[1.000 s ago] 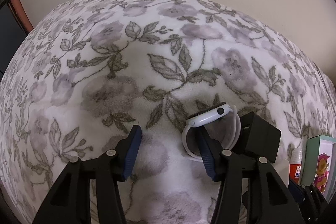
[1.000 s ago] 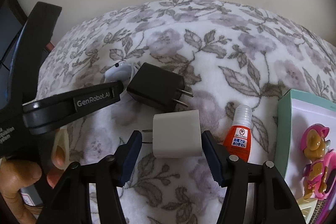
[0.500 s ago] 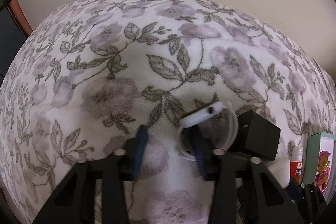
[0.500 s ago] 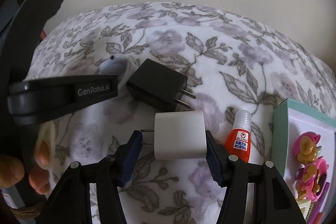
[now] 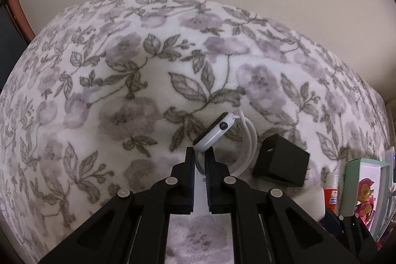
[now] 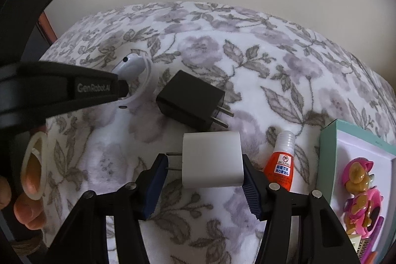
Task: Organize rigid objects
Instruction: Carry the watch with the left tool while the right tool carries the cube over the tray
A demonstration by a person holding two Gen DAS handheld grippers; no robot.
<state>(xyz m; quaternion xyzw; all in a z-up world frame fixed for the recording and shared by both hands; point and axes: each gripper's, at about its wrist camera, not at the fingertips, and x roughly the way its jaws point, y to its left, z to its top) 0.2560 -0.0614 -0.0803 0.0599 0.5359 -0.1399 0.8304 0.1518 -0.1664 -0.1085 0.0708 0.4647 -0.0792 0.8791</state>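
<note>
Low in the right view, the right gripper point(image 6: 201, 180) stands wide open around the white charger point(image 6: 211, 160), ready to close. Low centre in the left view, the left gripper point(image 5: 200, 160) pinches the white smartwatch point(image 5: 224, 137) strap for lifting; the black charger point(image 5: 281, 163) lies beyond.

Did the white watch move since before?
Yes. The white smartwatch, its strap pinched by the left gripper, tipped left, its face leaning away from the black charger beside it.

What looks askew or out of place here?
Only the white smartwatch: the left gripper, shut on its band, holds it tipped on edge. The black charger, white charger and orange tube lie flat and intact.
</note>
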